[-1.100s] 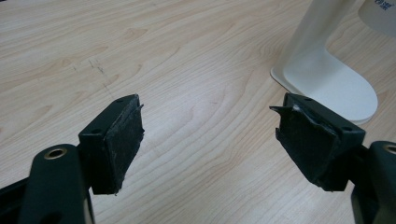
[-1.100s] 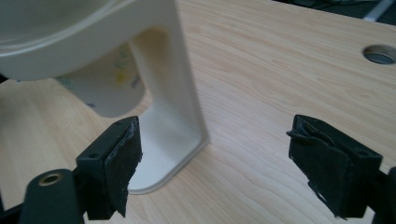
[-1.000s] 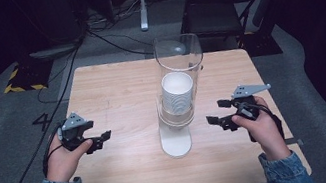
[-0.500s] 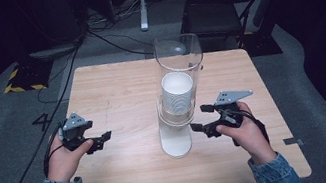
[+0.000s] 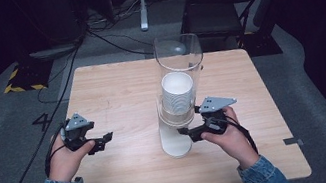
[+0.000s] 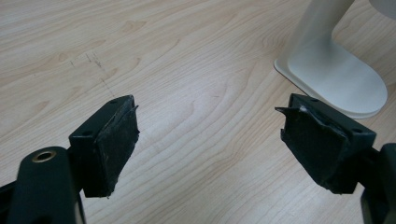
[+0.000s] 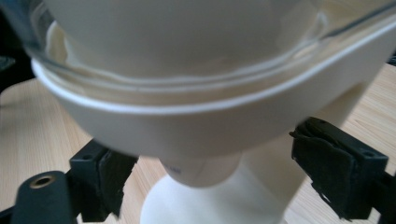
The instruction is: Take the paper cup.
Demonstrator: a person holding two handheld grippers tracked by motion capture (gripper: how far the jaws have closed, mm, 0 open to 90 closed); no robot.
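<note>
Nearest, two grippers flank one white cup dispenser [image 5: 176, 142] on the wooden table [image 5: 114, 87]. The left gripper [image 5: 104, 140] hangs released, apart; the right gripper [image 5: 186, 133], jaws spread, straddles the bottom cup [image 7: 201, 173]. Its clear tube [image 5: 178, 55] holds one stack of paper cups [image 5: 177, 91].

The right gripper [image 7: 208, 179] has its jaws spread wide beneath a white holder [image 7: 187, 128] — a clear tube [image 7: 187, 56] sits in it, above a wooden table [image 7: 37, 121].
</note>
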